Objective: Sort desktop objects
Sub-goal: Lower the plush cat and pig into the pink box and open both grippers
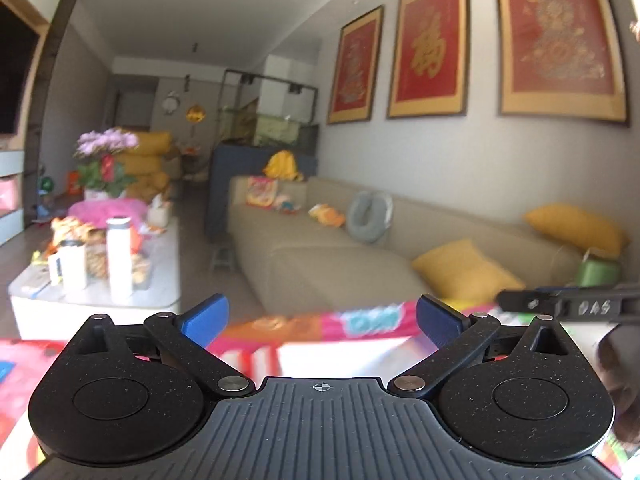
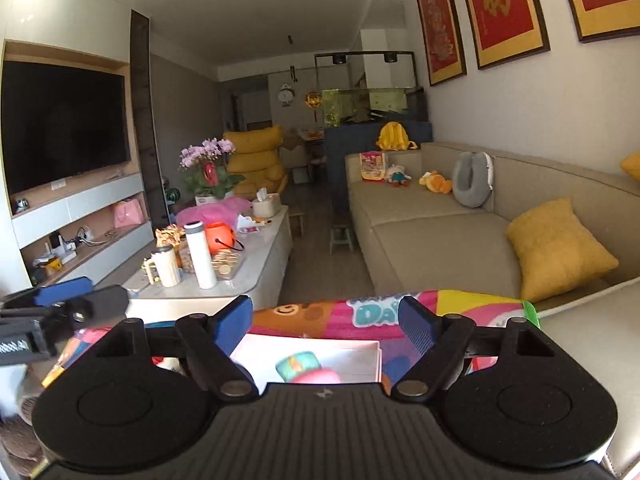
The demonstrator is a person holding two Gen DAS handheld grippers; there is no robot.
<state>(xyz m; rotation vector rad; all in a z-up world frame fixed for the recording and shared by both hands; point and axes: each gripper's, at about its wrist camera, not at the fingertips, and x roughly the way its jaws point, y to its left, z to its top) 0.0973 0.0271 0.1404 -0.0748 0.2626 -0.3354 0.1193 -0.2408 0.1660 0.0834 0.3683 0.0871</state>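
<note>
Both grippers, left (image 1: 322, 314) and right (image 2: 326, 322), jaws spread, holding nothing. Toy (image 2: 306, 366) on white box (image 2: 348, 350) at 6 o'clock, half hidden under my right gripper. Risk: cameras aimed over it, so I could descend blind and knock it off.

Matt black plastic claw (image 2: 326, 322); perhaps glossy printed mat (image 2: 360, 316).

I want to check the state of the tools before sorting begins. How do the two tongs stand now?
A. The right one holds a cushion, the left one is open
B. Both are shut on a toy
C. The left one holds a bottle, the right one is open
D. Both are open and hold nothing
D: the left tongs and the right tongs each show blue fingers spread wide apart, with nothing gripped between them.
</note>
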